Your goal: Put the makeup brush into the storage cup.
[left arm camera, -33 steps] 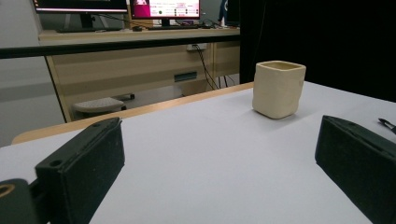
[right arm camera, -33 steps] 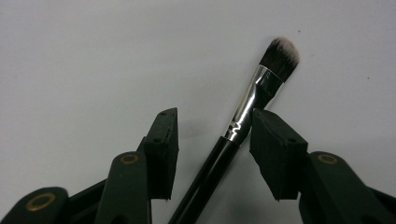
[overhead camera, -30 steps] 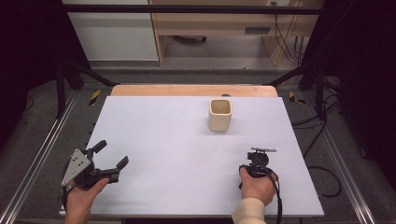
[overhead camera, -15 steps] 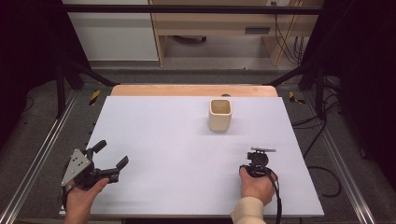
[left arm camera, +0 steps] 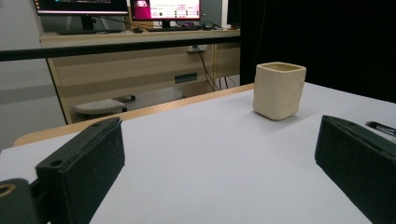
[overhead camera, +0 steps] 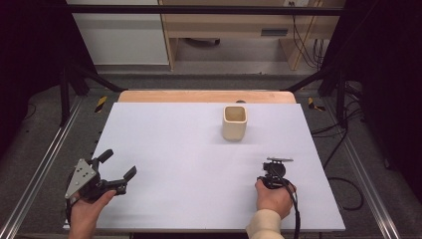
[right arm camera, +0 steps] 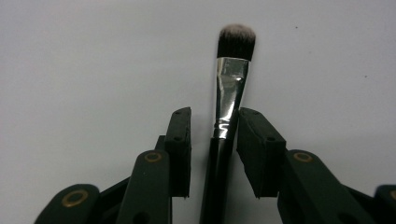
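Brush (right arm camera: 232, 84), of the flat cosmetic kind with dark bristles, a bright metal ferrule and a black handle, is seen lying on the white table surface (overhead camera: 174, 149) at the person's right, near the front edge. In the right gripper view its handle runs up between the two black jaws, the ferrule and bristles projecting beyond their tips. The right gripper (right arm camera: 215, 135) is pointed down over it; the jaws have just been closing and now stand narrow about the handle, a slim gap showing on each side, so no firm contact of the pads can be confirmed. In the high view the right gripper (overhead camera: 274, 172) is held in the right hand (overhead camera: 272, 196), with its cable trailing toward the table edge.

The left gripper (overhead camera: 118, 171) is held low at the front left corner of the table, its jaws spread wide with nothing between them. In the left gripper view a cream square-mouthed cup (left arm camera: 279, 89) is observed upright beyond those jaws. In the high view the cup (overhead camera: 234, 122) stands toward the far side of the table, well apart from the brush.
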